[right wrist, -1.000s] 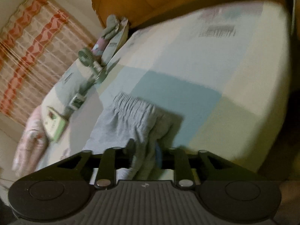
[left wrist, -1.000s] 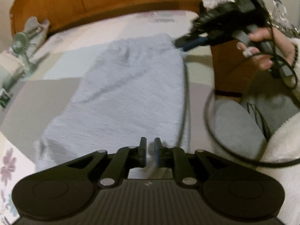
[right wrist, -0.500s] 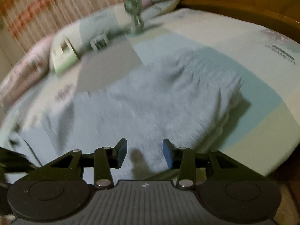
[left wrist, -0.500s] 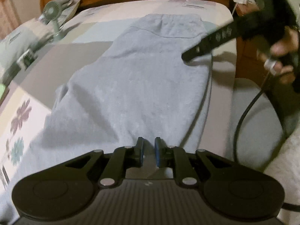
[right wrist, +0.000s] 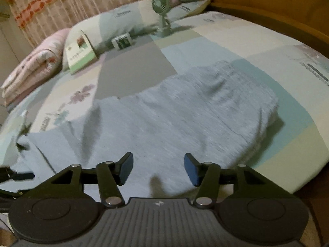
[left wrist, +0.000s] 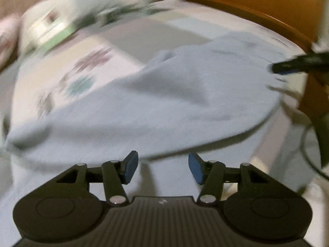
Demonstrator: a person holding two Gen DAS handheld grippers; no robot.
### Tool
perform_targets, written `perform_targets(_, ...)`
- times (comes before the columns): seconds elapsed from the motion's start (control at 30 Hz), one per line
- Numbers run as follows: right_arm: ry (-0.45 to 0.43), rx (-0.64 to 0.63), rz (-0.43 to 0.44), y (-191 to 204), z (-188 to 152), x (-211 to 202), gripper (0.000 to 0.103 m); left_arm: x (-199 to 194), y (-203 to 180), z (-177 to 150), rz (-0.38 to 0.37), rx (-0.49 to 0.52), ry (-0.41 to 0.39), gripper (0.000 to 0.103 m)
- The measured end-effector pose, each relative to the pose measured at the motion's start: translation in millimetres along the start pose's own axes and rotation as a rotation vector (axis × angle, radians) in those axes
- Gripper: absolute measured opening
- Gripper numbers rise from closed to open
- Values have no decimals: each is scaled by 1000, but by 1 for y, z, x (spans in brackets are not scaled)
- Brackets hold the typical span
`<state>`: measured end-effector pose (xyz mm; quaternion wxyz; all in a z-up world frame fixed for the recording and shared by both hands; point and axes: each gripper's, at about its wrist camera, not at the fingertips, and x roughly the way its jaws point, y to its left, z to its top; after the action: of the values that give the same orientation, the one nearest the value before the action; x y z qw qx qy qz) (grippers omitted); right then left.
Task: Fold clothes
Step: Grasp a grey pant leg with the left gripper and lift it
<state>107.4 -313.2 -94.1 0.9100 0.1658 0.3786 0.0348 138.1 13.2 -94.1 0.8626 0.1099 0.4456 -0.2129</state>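
Grey pants point(right wrist: 174, 119) lie flat on the bed point(right wrist: 267, 47), long axis running near-left to far-right, waistband end far right; left gripper point(left wrist: 162, 167) and right gripper point(right wrist: 158, 168) both opening, nothing between the pads, each hovering at the near edge.

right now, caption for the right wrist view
Right gripper, jaws opening and empty, over grey garment on a patchwork bed.

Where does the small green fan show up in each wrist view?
Left wrist: no fan can be told apart; the top of the picture is a blur.
Right wrist: fan stands upright at top centre, by the pillows.
Shared landmark: the grey garment lying on the bed in both.
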Motion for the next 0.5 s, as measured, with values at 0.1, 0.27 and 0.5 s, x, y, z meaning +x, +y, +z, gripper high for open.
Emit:
perform_targets(0.1,-18,-12,35,11,5,-6,64,0,38,-11,-35,-208,1,56)
perform_targets(0.27,-37,-33,52,24,8,-15,67,6,90,-25,-112,-485,-36,61)
perform_targets(0.5,-33,-27,36,28,7,-15,70,16,143,-36,-235,-761,-134,66)
